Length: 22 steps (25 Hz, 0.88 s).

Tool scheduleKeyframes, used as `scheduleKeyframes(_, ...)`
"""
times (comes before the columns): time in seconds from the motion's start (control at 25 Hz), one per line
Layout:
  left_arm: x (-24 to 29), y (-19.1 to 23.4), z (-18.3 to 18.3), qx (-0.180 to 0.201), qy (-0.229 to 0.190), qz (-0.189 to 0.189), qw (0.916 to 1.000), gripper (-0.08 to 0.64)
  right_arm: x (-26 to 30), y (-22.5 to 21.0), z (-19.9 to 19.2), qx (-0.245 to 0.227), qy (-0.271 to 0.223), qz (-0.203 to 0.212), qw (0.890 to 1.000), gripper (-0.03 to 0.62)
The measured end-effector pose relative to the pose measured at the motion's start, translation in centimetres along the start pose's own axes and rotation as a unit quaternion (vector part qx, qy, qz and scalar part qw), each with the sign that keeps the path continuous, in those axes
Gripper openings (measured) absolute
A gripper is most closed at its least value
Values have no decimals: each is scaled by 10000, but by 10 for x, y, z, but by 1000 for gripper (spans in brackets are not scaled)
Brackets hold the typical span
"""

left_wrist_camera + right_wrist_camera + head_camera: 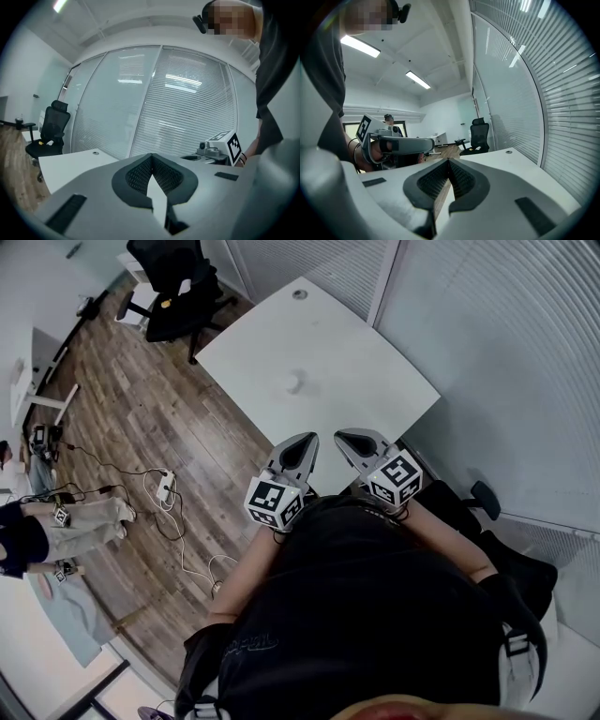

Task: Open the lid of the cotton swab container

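Note:
A small white round container [295, 382] stands near the middle of the white table [356, 362] in the head view; neither gripper view shows it. Both grippers are held side by side over the table's near edge, close to the person's chest and well short of the container. The left gripper [302, 442] is shut, its dark ribbed pads meeting with nothing between them [151, 157]. My right gripper [349, 437] is likewise shut and empty [449, 161]. Each gripper appears in the other's view: the right gripper [220, 147] and the left gripper [398, 144].
A black office chair [173, 287] stands past the table's far left corner. Cables and a power strip [164, 486] lie on the wooden floor at left, near another person [56, 521]. Glass walls with blinds [506, 352] close off the right side. The tabletop has a grommet hole [300, 293].

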<state>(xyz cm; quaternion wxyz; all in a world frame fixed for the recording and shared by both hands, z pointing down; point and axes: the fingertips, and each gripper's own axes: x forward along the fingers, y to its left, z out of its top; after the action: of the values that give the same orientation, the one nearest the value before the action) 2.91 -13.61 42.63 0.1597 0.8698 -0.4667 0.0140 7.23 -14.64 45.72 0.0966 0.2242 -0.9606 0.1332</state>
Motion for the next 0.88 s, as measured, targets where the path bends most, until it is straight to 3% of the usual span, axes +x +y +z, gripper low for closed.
scheduleKeyframes(0.88, 52, 47, 2, -93, 353, -34, 9993, 14, 34, -51, 8, 39, 231, -154, 9996, 21)
